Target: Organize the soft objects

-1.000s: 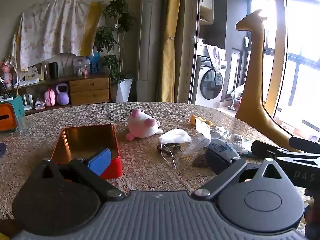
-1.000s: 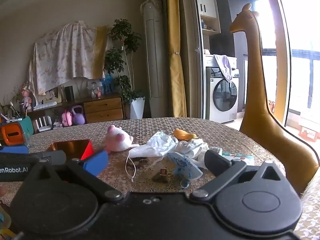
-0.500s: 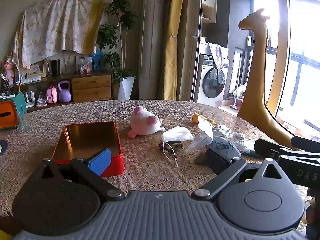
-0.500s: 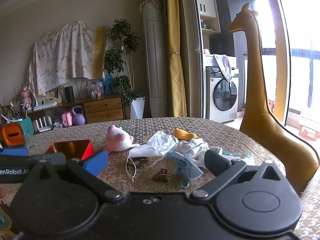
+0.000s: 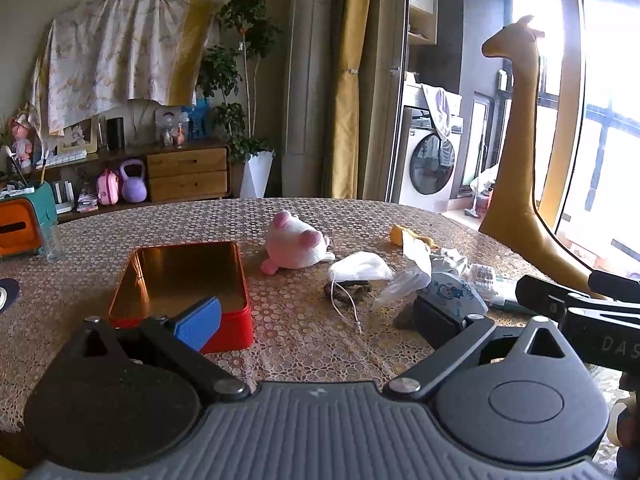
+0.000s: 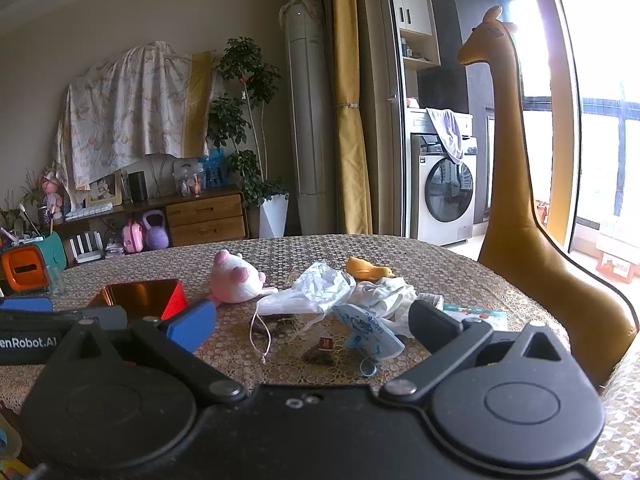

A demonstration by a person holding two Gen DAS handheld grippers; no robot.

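Starting on the pink plush toy (image 5: pixel 294 246), I would pinch its bulging middle, since both hand-held grippers, left (image 5: pixel 318 316) and right (image 6: pixel 314 326), hover spread and empty above the table (image 5: pixel 304 344). Soft clutter lies beside it; the red tin (image 5: pixel 180 280) at its left appears empty.

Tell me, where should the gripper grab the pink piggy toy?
Probably around the pink plush pig's round white body, coming down from above. It lies on its side on the table with clear space around it, and its little feet and ears look too small to hold. The left gripper is open.
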